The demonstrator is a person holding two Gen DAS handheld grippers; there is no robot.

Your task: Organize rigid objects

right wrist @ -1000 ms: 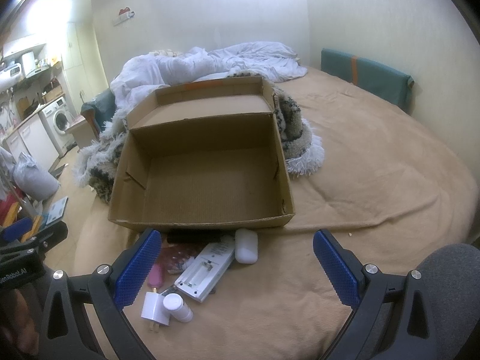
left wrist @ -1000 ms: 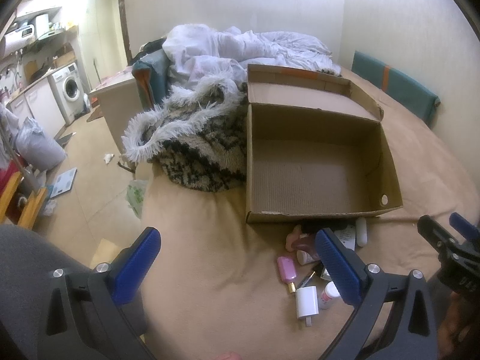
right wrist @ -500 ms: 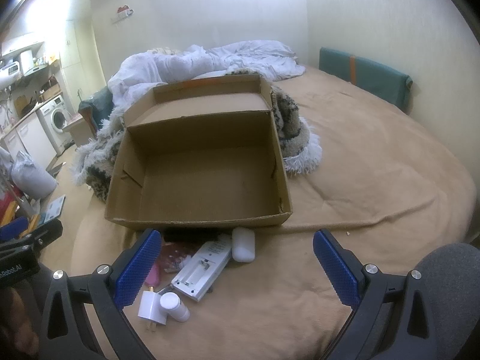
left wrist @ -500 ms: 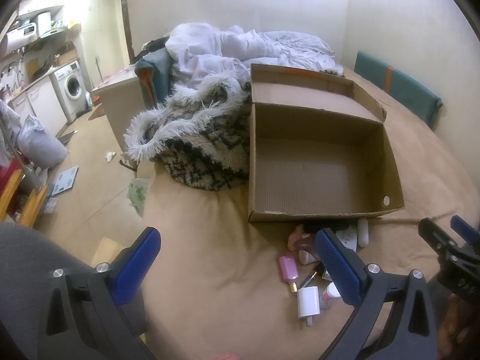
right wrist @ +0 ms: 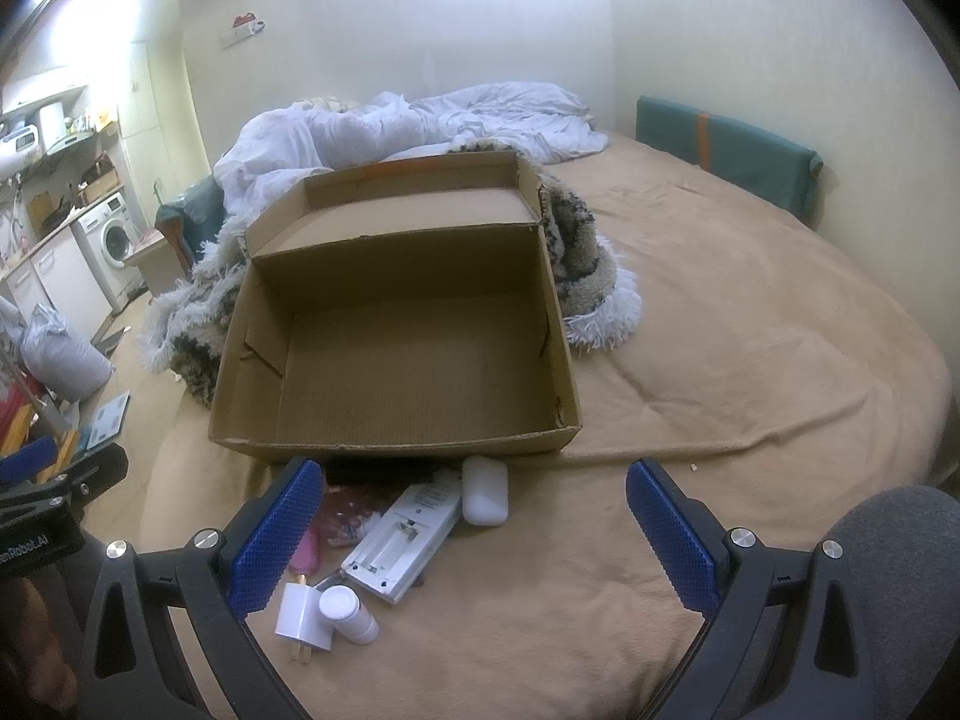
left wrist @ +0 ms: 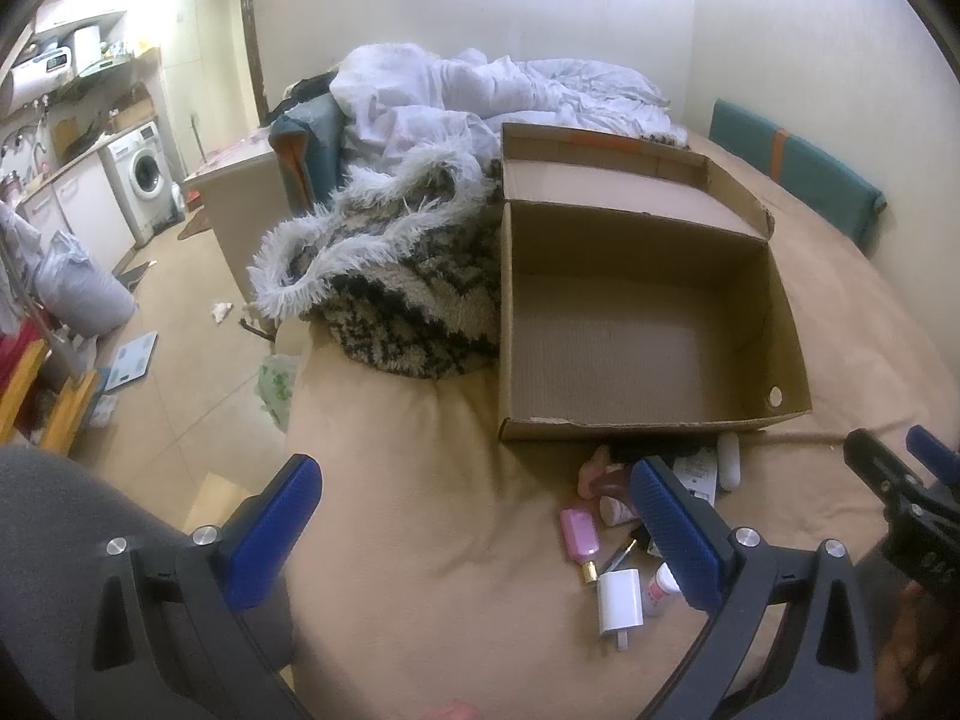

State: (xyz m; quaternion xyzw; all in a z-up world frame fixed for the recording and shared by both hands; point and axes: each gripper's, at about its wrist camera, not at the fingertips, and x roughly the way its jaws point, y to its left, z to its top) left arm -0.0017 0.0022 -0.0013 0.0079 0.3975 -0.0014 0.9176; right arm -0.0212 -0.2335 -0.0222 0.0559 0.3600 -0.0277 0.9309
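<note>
Slight drift forward and down toward the box [right wrist: 396,354] versus a second ago, nothing else moved; still approach phase, no item picked. Left gripper [left wrist: 474,531] wide open, empty. Right gripper [right wrist: 474,531] wide open, empty too. Box sits empty on the bed [right wrist: 750,360], lid flap up. Small items heaped just in front of its near wall: charger [right wrist: 303,612], white bottle [right wrist: 349,607], remote [right wrist: 405,537], earbud case [right wrist: 485,490], pink bottle [left wrist: 579,535] (others half hidden). Fuzzy blanket [left wrist: 390,276] pressed against the box side, out of the way. Crowded pile, likely awkward single grab.
</note>
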